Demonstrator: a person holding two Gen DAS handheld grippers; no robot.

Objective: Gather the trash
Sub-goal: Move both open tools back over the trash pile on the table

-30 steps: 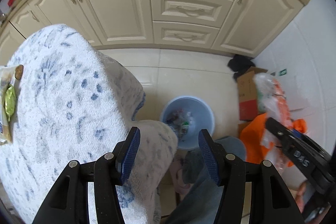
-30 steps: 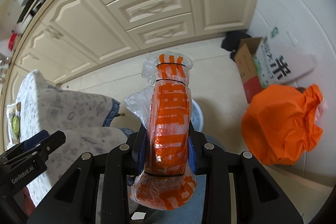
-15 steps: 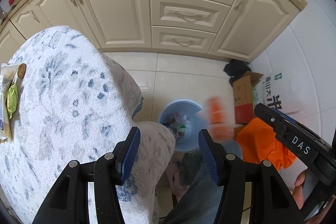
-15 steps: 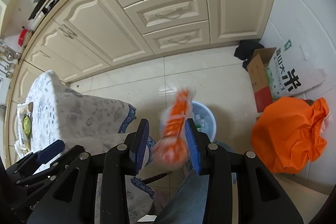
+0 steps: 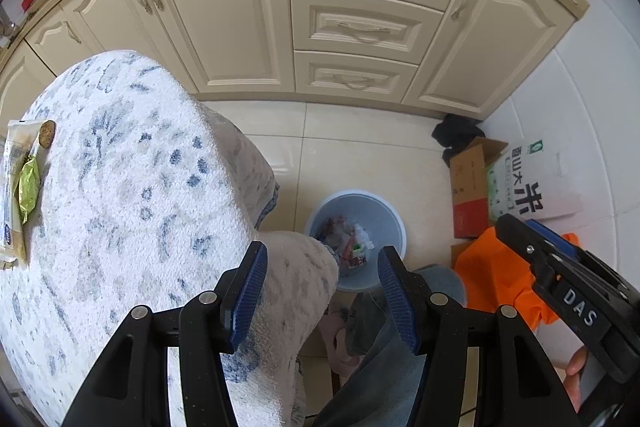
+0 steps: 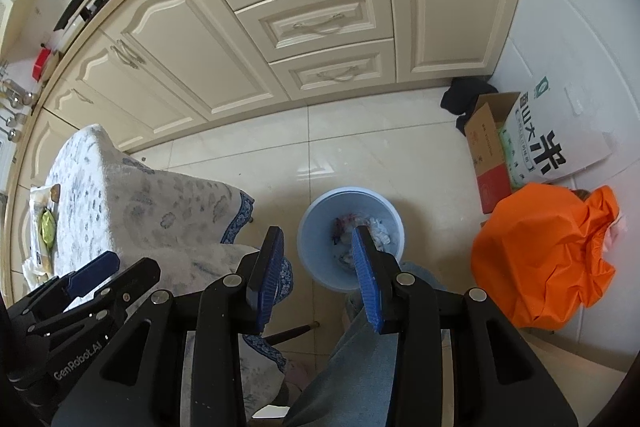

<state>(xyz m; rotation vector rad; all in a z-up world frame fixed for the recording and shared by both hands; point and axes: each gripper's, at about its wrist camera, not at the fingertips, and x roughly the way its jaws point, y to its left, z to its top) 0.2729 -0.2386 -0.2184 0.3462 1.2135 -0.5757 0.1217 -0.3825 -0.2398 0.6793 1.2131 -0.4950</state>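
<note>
A light blue bin (image 5: 380,215) stands on the tiled floor below both grippers. Crumpled trash lies in it, among it an orange and clear wrapper (image 5: 354,254). My right gripper (image 6: 317,233) hangs above the bin (image 6: 316,217); its jaws are opening and nothing is between them. My left gripper (image 5: 320,251) is open and empty, over the table's corner beside the bin. More wrappers (image 5: 24,187) lie at the far left of the blue-flowered tablecloth (image 5: 120,187). The right gripper (image 5: 560,279) also shows at the right edge of the left wrist view.
Cream cabinets (image 5: 360,27) run along the back. An orange bag (image 6: 544,255), a cardboard box (image 6: 486,147) and a white rice sack (image 6: 552,139) stand to the right of the bin. A person's leg in jeans (image 6: 360,355) is below the grippers.
The right gripper let go of the orange and clear wrapper, which fell from between its jaws into the bin. The left gripper stayed open and in place.
</note>
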